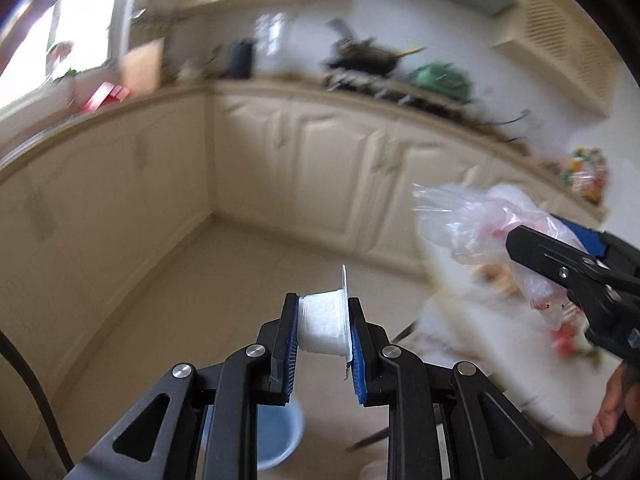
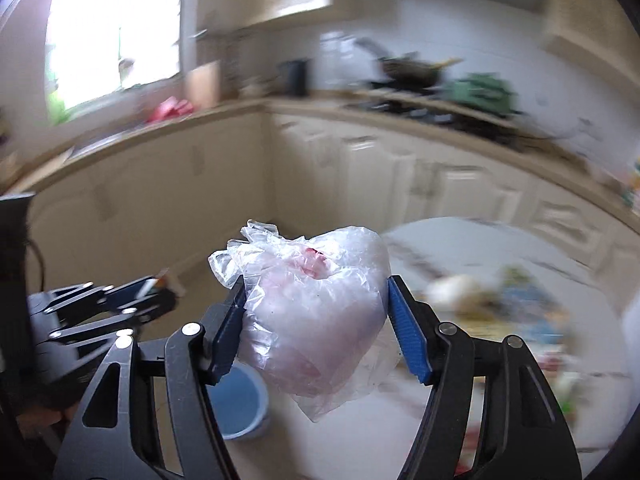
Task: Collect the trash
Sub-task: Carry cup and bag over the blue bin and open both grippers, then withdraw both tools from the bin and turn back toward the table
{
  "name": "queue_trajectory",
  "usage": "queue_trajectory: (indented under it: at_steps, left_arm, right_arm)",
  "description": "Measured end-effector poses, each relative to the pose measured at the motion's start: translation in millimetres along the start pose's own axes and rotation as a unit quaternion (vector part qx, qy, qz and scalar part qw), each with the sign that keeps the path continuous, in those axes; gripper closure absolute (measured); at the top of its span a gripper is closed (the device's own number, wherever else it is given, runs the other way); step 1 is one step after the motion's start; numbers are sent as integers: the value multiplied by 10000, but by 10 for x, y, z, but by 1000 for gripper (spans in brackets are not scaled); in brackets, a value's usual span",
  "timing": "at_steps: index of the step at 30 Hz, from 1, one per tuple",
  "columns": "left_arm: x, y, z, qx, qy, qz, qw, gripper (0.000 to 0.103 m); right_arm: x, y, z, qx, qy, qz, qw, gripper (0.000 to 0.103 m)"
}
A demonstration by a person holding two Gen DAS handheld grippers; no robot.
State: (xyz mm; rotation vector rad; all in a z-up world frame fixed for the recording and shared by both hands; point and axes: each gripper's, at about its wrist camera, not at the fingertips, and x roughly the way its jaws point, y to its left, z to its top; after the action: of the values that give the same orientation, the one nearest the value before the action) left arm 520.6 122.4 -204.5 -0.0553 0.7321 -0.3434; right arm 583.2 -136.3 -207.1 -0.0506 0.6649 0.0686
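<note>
the left hand-held gripper (image 1: 322,330) is narrowed onto a small white plastic cup (image 1: 323,326), which is pinched sideways between the blue pads (image 1: 291,354), its peeled foil lid (image 1: 345,280) sticking up past the right pad. the right hand-held gripper (image 2: 316,320) is held about half open around a crumpled clear plastic bag (image 2: 316,308) with something pink-red inside; the bag fills the gap and is touched by both pads, and part of it hangs loose below them. in the left wrist view this same bag (image 1: 480,220) is seen bulging beyond the right fingers.

both pieces of trash are carried in the air, off the white round desk (image 2: 460,248), whose left edge lies just beside the bag. more litter is left on the desk, too blurred to name. a blue bin (image 2: 240,404) stands on the floor (image 1: 200,280) below and between the two hand-held grippers, beside the desk's near-left edge.

the step in hand is judged to be the carry to the bin. it is best done with each load brought squarely over the bin's mouth before any release. the bag's grip should be kept firm, since thin film can slip, and its trailing tail should be cleared of the rim. the cup is better released low, so that no bounce out is risked.
</note>
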Motion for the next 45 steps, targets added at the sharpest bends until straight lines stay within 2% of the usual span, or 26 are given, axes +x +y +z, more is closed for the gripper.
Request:
queue_trajectory:
  at_steps: [2,5,7,10,14,17,19,21,23,25,28,30,32,34,36,39,40,42,45]
  left_arm:
    - [133,348,-251,-201,378,261,9987,84]
    - [448,758,-649,-524,993,407,9928,84]
    - [722,983,-908,-705,1440,454,9860,84]
    - [1173,1278,-1266,-1119,2032,230,9725,84]
    - [1684,1507,-1560,-1466,2551,110,9557,83]
    - [1909,1648,-1655,-1534,2820,155,9469,72]
    - [2007,1757,-1693,-1639,3012,179,9392,45]
    - [2018,1877,-1682,-1797,3024,305,9356,43]
    - [1957,2039,-1621,-1962,2985,473,9328,38]
    - [1870,2112,-1581,-2023,2952,628,9317,26]
    - [1678,2136,-1442,-2029,2881,1002,9305,18]
    - [1514,2198,-1372,-2094,2799,1230,9288,15]
    - [1305,2190,-1285,-2168,2661,1379,9291,15]
    - [1073,2146,-1154,-2217,2493,1523,9303,11]
    - [904,2040,-951,-2201,2316,1644,9332,10]
    - [375,1729,-650,-2121,1717,1802,9450,10]
    - [184,1490,-646,-2073,1509,1853,9486,10]
    - [-188,1275,-416,-1919,1069,2043,9539,8]
    - [-864,813,-45,-1723,161,2154,9611,2]
  right_arm:
    - [304,399,-96,-261,205,414,9986,39]
    - [906,862,-333,-532,709,721,9934,39]
    - [1390,1063,-577,-543,1263,860,9868,39]
    - [1933,1143,-917,-452,1866,882,9774,39]
    - [2570,1101,-1361,-166,2576,870,9622,39]
    - [2999,1027,-1636,197,3058,1023,9464,39]
    - [3155,1020,-1752,230,3170,1023,9426,38]
    - [3246,1035,-1867,367,3290,1094,9372,38]
    - [3359,1019,-1928,503,3415,1166,9313,38]
    - [3418,1012,-1959,540,3444,1273,9286,34]
    - [3441,1069,-1940,622,3369,1487,9276,30]
    - [3405,1176,-1961,596,3354,1618,9262,23]
    - [3301,1238,-1936,457,3245,1618,9308,12]
    - [3149,1258,-1850,372,3115,1565,9365,11]
    - [3021,1274,-1732,318,2959,1514,9426,4]
    - [2657,1299,-1481,258,2636,1458,9532,4]
    - [2465,1277,-1366,216,2443,1444,9586,3]
    - [2091,1239,-1150,112,2021,1350,9700,0]
    - [1376,1148,-807,-63,1232,1125,9860,0]
